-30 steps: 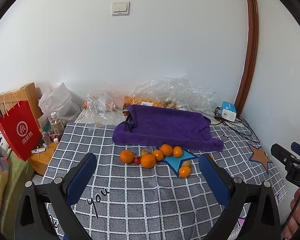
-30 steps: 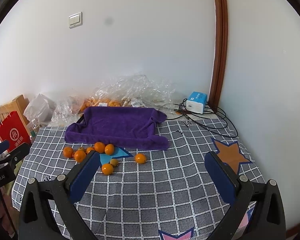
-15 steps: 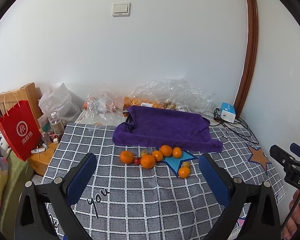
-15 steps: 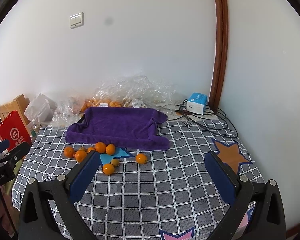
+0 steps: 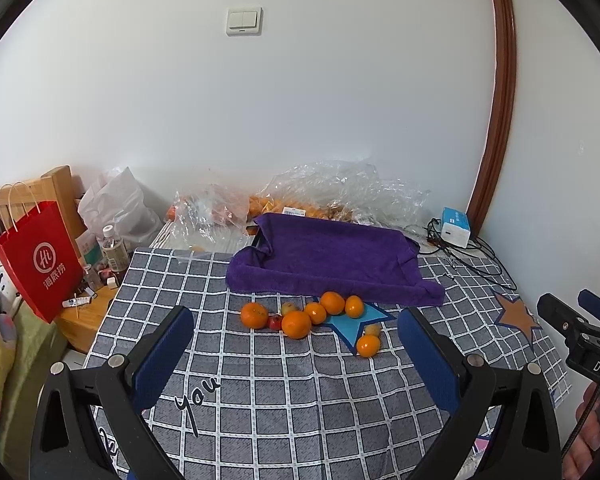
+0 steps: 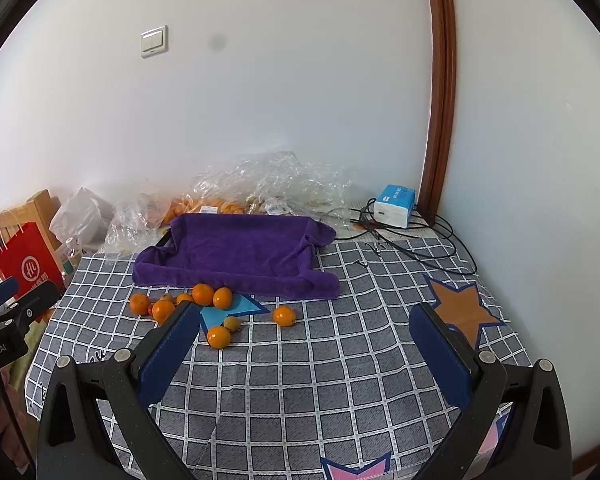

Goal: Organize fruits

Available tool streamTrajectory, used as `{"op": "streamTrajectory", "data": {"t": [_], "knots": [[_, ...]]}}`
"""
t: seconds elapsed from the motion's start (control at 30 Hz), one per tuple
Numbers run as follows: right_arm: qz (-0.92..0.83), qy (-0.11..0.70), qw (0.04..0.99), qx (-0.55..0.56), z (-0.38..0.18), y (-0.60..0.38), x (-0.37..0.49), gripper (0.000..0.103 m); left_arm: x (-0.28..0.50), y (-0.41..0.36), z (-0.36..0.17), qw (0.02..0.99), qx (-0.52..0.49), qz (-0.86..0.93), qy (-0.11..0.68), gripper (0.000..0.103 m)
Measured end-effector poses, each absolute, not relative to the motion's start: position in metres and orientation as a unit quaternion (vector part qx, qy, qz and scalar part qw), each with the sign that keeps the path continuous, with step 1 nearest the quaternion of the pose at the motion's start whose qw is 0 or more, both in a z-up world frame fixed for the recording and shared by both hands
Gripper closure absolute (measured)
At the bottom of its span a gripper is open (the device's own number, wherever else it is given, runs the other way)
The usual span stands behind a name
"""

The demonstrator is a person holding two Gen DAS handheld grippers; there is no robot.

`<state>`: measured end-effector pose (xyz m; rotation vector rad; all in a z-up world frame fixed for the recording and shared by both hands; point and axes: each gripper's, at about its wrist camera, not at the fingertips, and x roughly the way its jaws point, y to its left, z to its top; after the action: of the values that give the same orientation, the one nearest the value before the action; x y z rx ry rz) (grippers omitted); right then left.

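Grid-check cloth (image 5: 300, 392) w/ round glossy oranges (image 5: 296, 324), plush purple towel (image 5: 332, 256).

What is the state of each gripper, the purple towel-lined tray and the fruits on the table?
Left gripper: open, empty.
Right gripper: open, empty.
Purple towel-lined tray: empty.
Orange mandarins: loose on the checked tablecloth, outside the tray.
Clear plastic bags: crumpled behind the tray.

Before me, oranges (image 5: 296, 323) cluster on the tablecloth (image 5: 260, 392), the towel-draped tray (image 5: 332, 260) behind them, plastic bags (image 5: 340, 188) behind that.
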<state>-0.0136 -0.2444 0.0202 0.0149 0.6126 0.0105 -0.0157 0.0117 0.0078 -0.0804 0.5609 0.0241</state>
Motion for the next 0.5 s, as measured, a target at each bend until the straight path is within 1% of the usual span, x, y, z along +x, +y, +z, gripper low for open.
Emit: {"op": "streamTrajectory", "data": {"t": [0.5], "knots": [[0.005, 0.299, 0.954, 0.007, 0.0208, -0.2454, -0.0152, 0.000, -0.0174, 0.0088, 0.0091, 0.961, -0.040, 0.010, 0.274, 0.000]]}}
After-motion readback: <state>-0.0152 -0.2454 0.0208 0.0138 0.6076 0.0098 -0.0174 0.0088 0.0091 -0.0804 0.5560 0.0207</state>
